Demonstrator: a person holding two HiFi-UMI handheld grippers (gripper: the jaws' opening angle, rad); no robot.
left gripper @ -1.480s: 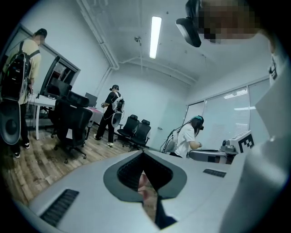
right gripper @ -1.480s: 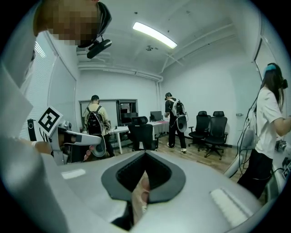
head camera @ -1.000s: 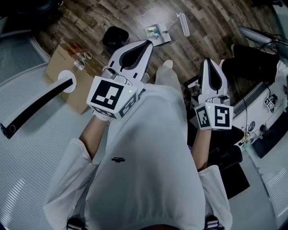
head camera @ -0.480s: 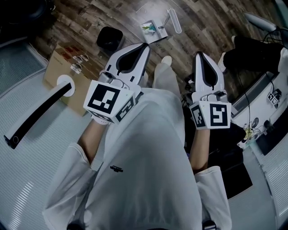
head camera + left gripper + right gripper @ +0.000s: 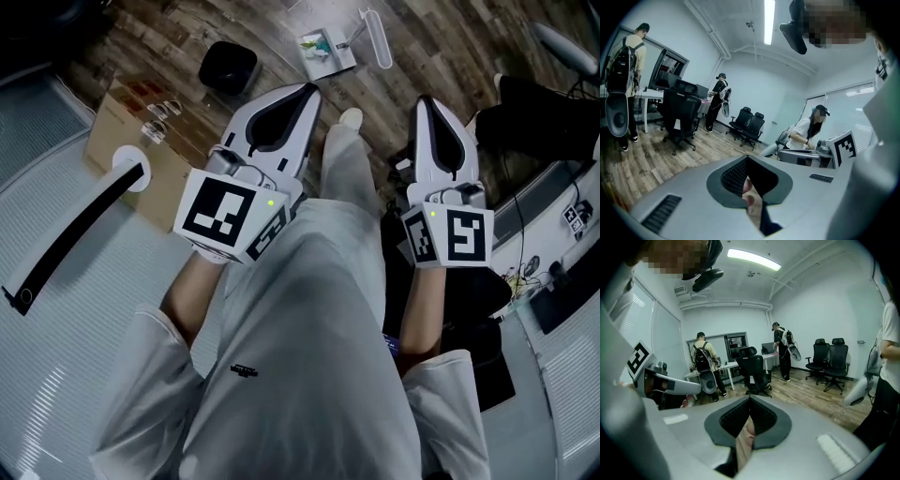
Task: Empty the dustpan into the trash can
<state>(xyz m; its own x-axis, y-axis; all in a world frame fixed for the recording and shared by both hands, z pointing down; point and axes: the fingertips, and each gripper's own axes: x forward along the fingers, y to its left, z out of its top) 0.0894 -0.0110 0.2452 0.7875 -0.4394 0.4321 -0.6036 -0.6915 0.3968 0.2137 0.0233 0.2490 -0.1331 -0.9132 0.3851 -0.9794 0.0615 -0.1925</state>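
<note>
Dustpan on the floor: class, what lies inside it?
The dustpan holds a few small scraps, some greenish. They are too small to identify, and anything beneath them is covered.

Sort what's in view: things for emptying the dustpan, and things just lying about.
For the job: pale square dustpan holding coloured scraps; small black trash can; left hand-held gripper and right hand-held gripper, both shut, empty.

Lying about: brown cardboard box; long black curved bar; black office chairs.
</note>
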